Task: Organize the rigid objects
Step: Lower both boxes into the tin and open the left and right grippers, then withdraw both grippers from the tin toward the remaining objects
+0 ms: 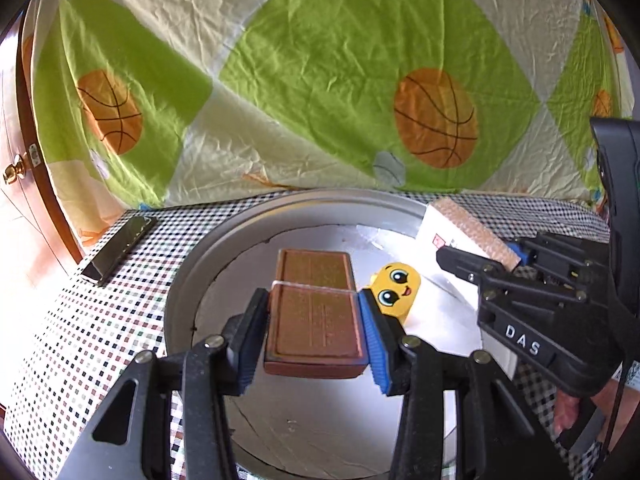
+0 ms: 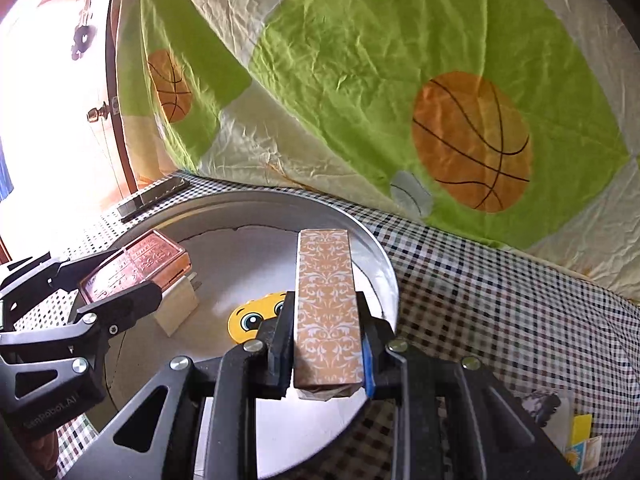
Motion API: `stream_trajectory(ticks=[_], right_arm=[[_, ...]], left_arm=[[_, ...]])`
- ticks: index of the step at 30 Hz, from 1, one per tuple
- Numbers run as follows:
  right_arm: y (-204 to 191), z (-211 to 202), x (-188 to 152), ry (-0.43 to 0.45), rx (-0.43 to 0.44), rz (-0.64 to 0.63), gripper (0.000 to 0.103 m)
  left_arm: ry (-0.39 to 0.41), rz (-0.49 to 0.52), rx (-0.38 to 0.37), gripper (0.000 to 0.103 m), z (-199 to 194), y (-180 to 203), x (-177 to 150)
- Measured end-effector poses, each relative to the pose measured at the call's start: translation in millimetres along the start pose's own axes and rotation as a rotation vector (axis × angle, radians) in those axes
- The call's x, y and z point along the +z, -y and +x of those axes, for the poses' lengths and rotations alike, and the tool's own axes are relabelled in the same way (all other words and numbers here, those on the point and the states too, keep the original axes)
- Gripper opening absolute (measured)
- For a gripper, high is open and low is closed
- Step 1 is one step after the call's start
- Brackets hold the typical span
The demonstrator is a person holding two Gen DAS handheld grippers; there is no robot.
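At the far left, a dark flat case [image 1: 120,249] is seen lying on the checked tablecloth [image 1: 80,340], outside the round metal tray [image 1: 180,292] and well apart from everything being handled.

Next, the left gripper [image 1: 314,320] is held over the tray's pale floor with its pads clamped on the two long edges of a brown embossed box [image 1: 314,332]. The box is kept flat and level, seemingly so that it can be laid down face up; what looks like its mirrored image is seen just beyond it, on the tray's shiny wall. In the right wrist view a small cream block [image 2: 176,306] is seen resting in the tray below this box.

Just to the right, a yellow toy with a cartoon face [image 1: 396,290] lies on the tray floor, not touched by either gripper.

Further right, the right gripper [image 2: 328,344] is closed tight on a narrow tan box printed with white scrollwork [image 2: 326,304]. It is gripped by its long sides and pointed toward the tray's far rim, above the tray rather than resting in it. Both boxes are judged to be on their way into the tray, which appears to serve as the collecting place.
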State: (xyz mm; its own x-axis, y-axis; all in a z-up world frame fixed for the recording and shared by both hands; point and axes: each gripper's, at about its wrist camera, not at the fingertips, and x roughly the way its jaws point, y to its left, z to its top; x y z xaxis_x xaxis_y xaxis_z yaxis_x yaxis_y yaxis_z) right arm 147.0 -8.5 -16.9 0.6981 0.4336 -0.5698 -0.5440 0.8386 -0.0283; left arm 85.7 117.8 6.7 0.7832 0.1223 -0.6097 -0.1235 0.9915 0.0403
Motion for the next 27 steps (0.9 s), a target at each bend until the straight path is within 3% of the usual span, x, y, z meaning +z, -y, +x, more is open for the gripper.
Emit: stream_trajectory(ticks=[6,8,9,11,13,21,27], right_arm=[[0,9,-3,-0.025,0.037,0.001,0.029],[0,8,-3,-0.021,0.042,0.002,0.04],[1,7,-3,-0.015,0.046,0.005,0.045],[1,1,-3,0.0,0.055,0.014,0.056],[1,-5,-3,0.011,0.04,0.011,0.058],[25,-45,-15,0.037,-0.018,0.042,0.06],[61,-88,-50,0.038,-0.12,0.086,0.068]], left_arm=[[-0.036,0.0,0.025,0.045,15,-1,2],[-0.034,-0.006,0.034,0.046,15,-2,2],[-0.031,-0.01,0.04,0.051,14,-3,1],[-0.018,-0.025,0.061,0.072,10,-6,2],[0.001,-0.046,0.078,0.086,4,-9,2],[0.072,-0.068,0.132,0.103,-22,0,-1],[0.158,-0.141,0.009,0.103,-47,30,-13]])
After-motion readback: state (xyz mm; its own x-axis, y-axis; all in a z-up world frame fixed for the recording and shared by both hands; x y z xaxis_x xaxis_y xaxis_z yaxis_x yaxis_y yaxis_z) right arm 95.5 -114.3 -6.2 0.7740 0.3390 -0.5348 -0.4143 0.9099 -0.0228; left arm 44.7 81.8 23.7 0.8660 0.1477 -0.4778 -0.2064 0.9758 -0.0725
